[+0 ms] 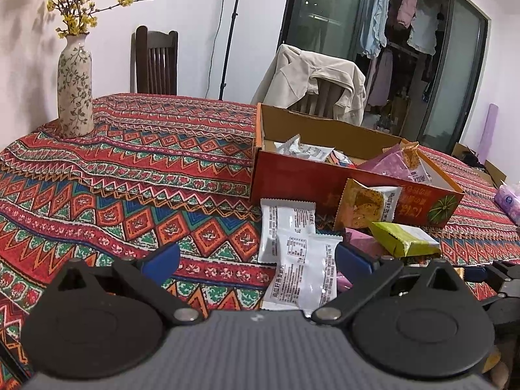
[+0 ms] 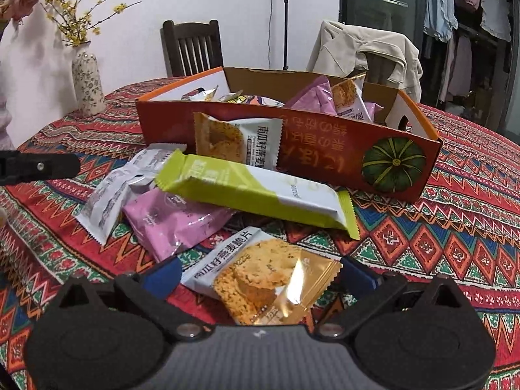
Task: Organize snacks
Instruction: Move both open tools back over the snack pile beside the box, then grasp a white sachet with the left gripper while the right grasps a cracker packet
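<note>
An orange cardboard box (image 1: 292, 178) (image 2: 325, 149) with a pumpkin print holds several snack packets. Loose packets lie in front of it on the patterned tablecloth. My left gripper (image 1: 258, 260) is open, its blue fingers (image 1: 162, 261) either side of a white packet (image 1: 302, 273) lying face down; a second white packet (image 1: 286, 224) lies behind it. My right gripper (image 2: 260, 274) is open around an oat-crisp packet (image 2: 263, 276) on the cloth. Beyond lie a green-and-white bar (image 2: 253, 191), a purple packet (image 2: 172, 221), a silver-white packet (image 2: 113, 191), and an oat-crisp packet (image 2: 237, 139) leaning on the box.
A flowered vase (image 1: 75, 87) with yellow blossoms stands at the table's far left. Two chairs stand behind the table, one draped with a beige jacket (image 1: 312, 78). A tissue pack (image 1: 508, 200) lies at the right. The left gripper's finger (image 2: 39, 165) shows at the right view's left edge.
</note>
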The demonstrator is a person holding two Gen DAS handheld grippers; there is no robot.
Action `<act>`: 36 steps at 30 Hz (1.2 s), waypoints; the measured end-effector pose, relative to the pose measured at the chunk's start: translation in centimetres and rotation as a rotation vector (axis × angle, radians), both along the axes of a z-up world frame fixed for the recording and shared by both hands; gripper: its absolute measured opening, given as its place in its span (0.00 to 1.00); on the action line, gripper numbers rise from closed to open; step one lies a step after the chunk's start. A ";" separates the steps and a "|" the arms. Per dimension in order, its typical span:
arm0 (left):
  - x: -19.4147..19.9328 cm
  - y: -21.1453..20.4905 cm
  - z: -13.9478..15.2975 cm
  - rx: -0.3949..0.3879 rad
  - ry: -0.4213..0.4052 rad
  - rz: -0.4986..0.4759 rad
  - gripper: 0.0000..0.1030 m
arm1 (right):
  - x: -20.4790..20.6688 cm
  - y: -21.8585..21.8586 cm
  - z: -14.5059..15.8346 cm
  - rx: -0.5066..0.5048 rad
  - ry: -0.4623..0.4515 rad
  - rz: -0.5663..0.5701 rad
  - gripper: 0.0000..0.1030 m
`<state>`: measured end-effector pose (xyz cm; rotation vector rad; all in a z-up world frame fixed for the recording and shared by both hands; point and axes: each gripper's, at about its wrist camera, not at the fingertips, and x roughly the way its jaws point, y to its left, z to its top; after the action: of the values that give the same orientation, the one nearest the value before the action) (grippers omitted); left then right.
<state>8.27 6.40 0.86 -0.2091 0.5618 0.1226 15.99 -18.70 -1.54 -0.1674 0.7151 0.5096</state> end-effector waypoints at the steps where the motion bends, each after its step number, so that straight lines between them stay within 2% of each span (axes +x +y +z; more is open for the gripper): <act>1: 0.0 0.0 0.0 0.000 0.002 0.000 1.00 | -0.2 0.0 0.0 0.001 -0.006 0.008 0.94; 3: 0.0 -0.1 -0.1 0.002 0.006 -0.001 1.00 | -0.5 0.0 0.1 0.003 -0.016 0.022 0.89; 9: 0.0 -0.3 -0.1 0.005 0.013 0.001 1.00 | -1.2 -0.5 0.5 0.028 -0.039 0.027 0.62; 10: 0.0 -0.4 -0.1 0.006 0.013 0.001 1.00 | -1.3 -0.6 0.5 0.031 -0.043 0.025 0.52; 11: 0.0 -0.4 -0.1 0.007 0.014 0.001 1.00 | -1.4 -0.8 0.6 0.037 -0.047 0.024 0.38; 13: 0.1 -0.6 -0.1 0.008 0.019 0.001 1.00 | -1.5 -1.2 0.7 0.060 -0.047 0.026 0.25; 14: 0.2 -0.7 -0.1 0.009 0.023 0.000 1.00 | -1.6 -1.4 0.8 0.074 -0.048 0.025 0.22; 30: 2.6 -3.2 -1.0 0.025 0.096 -0.030 1.00 | -2.3 -4.1 2.5 0.154 -0.142 -0.037 0.22; 36: 4.2 -3.4 -1.7 0.020 0.134 0.008 1.00 | -2.4 -4.5 2.6 0.162 -0.151 -0.046 0.22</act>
<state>12.45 3.01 -0.84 -0.1849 0.6927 0.1507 13.60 -23.21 1.04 -0.0372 0.5264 0.5034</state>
